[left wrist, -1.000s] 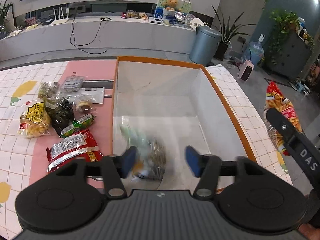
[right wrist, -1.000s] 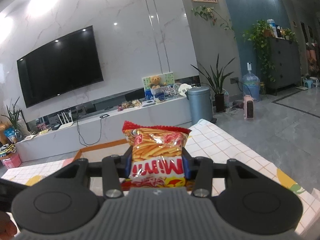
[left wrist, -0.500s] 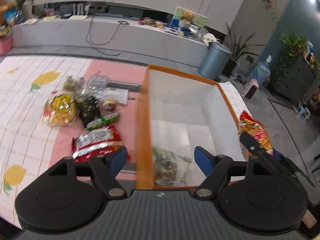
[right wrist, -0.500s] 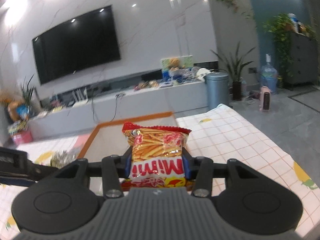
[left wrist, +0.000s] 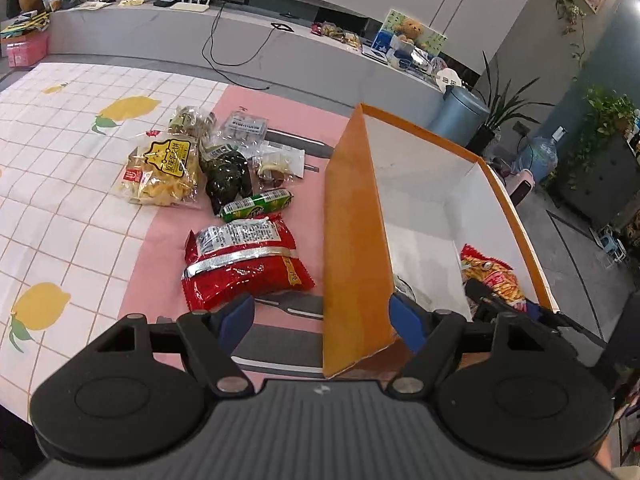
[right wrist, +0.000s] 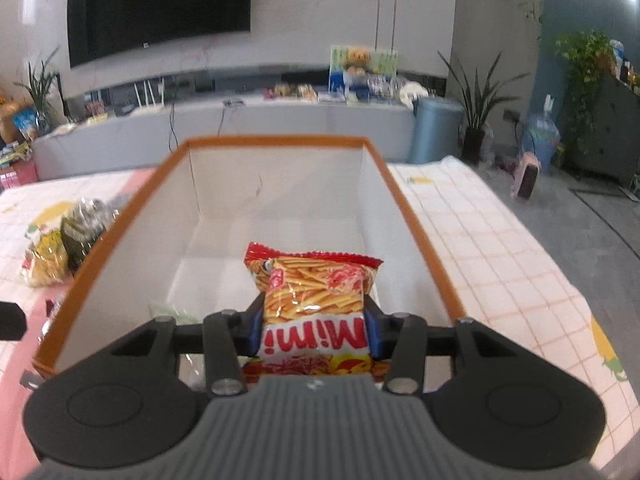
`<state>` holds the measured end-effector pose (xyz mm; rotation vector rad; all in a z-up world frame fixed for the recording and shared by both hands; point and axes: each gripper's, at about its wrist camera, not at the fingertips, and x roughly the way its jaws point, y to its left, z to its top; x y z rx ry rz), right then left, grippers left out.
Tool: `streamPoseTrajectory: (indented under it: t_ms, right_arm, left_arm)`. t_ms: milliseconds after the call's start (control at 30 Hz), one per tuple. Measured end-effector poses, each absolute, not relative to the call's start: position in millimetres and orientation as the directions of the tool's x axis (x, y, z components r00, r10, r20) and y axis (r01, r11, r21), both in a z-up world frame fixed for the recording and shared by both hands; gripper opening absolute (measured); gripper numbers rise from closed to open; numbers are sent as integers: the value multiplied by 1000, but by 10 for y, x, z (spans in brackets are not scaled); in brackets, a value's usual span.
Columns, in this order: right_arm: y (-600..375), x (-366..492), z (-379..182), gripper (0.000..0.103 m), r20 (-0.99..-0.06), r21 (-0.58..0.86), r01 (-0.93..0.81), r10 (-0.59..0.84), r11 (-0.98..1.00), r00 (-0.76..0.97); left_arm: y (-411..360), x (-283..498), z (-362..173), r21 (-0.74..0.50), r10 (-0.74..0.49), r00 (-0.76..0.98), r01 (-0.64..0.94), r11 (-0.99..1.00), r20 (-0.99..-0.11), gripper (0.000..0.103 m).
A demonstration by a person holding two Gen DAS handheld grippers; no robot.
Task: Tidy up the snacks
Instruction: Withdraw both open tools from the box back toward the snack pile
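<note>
An orange box with white inside (left wrist: pixel 352 216) (right wrist: pixel 280 184) stands on the table. My right gripper (right wrist: pixel 314 330) is shut on a red Mimi snack bag (right wrist: pixel 314 292) and holds it over the box's near end; the bag also shows in the left wrist view (left wrist: pixel 490 276). My left gripper (left wrist: pixel 322 318) is open and empty, straddling the box's left wall near its front corner. A clear snack pack (right wrist: pixel 172 312) lies on the box floor. Loose snacks lie left of the box: a red bag (left wrist: pixel 244 264), a green pack (left wrist: pixel 258 206), a dark bag (left wrist: pixel 228 178), a yellow bag (left wrist: pixel 164 174).
The table has a white checked cloth with lemons (left wrist: pixel 60 208) and a pink mat (left wrist: pixel 172 248). Small clear packs (left wrist: pixel 276 162) lie at the back of the pile. A grey bin (left wrist: pixel 460 114) and plants stand on the floor beyond the table.
My left gripper has let a clear pack drop into the box, opened wider and moved left over the box's wall. My right gripper has brought the Mimi bag down over the box.
</note>
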<state>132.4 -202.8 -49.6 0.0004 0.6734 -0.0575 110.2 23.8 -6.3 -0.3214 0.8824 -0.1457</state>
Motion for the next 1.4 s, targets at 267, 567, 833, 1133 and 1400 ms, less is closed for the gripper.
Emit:
streamPoseTrajectory:
  t_ms: [267, 567, 833, 1133, 1400]
  right_arm:
    - [-1998, 1273, -528, 62, -625, -31, 57, -64, 998, 778]
    - [-1935, 1171, -487, 80, -586, -74, 35, -72, 997, 807]
    - [-1894, 1106, -427, 93, -566, -107, 49, -101, 993, 818]
    - [-1794, 893, -184, 93, -516, -80, 41, -77, 996, 853]
    - [-1579, 374, 184, 93, -353, 6, -38, 37, 999, 935]
  left_arm:
    - [287, 1108, -129, -348, -248, 626, -40, 937, -740, 90]
    - [299, 1149, -217, -343, -247, 594, -51, 938, -766, 90]
    - [306, 1110, -215, -317, -215, 607, -64, 946, -765, 90]
    - [476, 977, -1, -317, -188, 654, -84, 945, -733, 90]
    - [714, 821, 200, -273, -144, 678, -87, 958, -720, 90]
